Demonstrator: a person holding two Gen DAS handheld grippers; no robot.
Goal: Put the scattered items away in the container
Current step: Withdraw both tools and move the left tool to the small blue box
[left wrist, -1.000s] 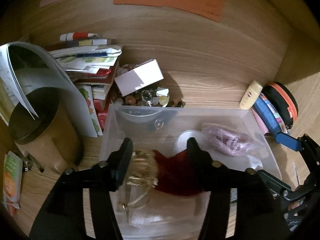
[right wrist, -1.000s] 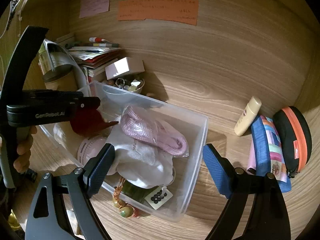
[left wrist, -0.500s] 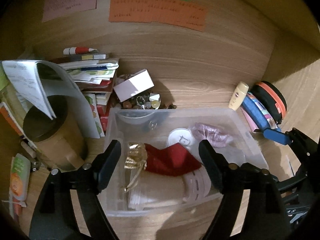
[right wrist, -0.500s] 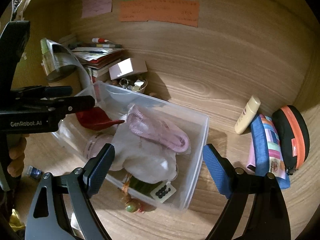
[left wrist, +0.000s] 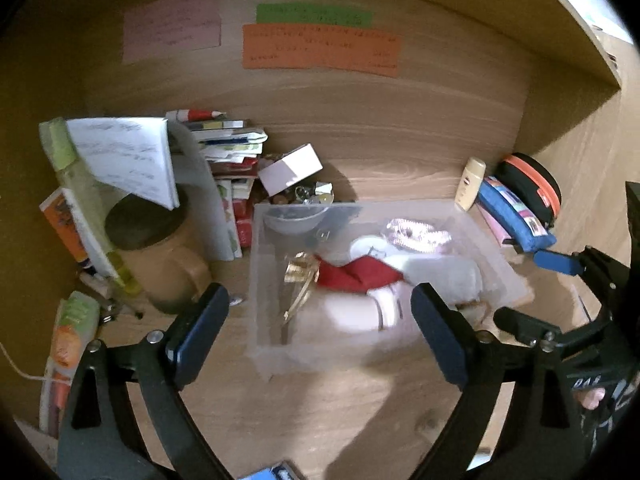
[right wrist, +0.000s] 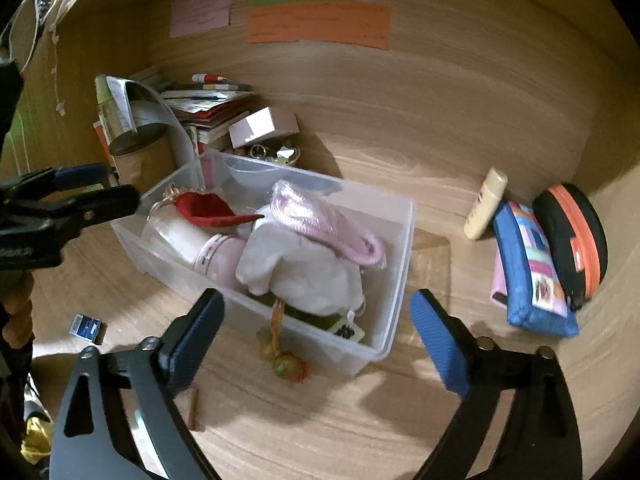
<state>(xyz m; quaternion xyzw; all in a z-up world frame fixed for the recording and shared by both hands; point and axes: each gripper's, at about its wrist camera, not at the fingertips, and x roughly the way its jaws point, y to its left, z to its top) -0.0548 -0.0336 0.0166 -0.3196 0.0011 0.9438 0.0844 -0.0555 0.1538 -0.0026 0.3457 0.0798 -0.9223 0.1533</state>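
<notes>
Now the red pouch (left wrist: pixel 356 276) lies in the container (left wrist: pixel 256 280), beyond the left gripper's (left wrist: pixel 316 332) just-opened fingers (left wrist: pixel 196 328).

Two wrist fisheyes, both tilted down at one wooden worktop (left wrist: pixel 320 408) from close range.

The left wrist view looks squarely along the short end of the clear plastic storage box (left wrist: pixel 256 280) toward the back panel with its orange paper note (left wrist: pixel 320 50); the right wrist view stands further right, meeting the same box (right wrist: pixel 400 240) cornerwise and nearer. Both share the box, the notes, the stack of books and papers (left wrist: pixel 232 148) at back left, and the blue zipped pencil pouch (right wrist: pixel 532 272) at right. Each view catches the other gripper at its edge.
</notes>
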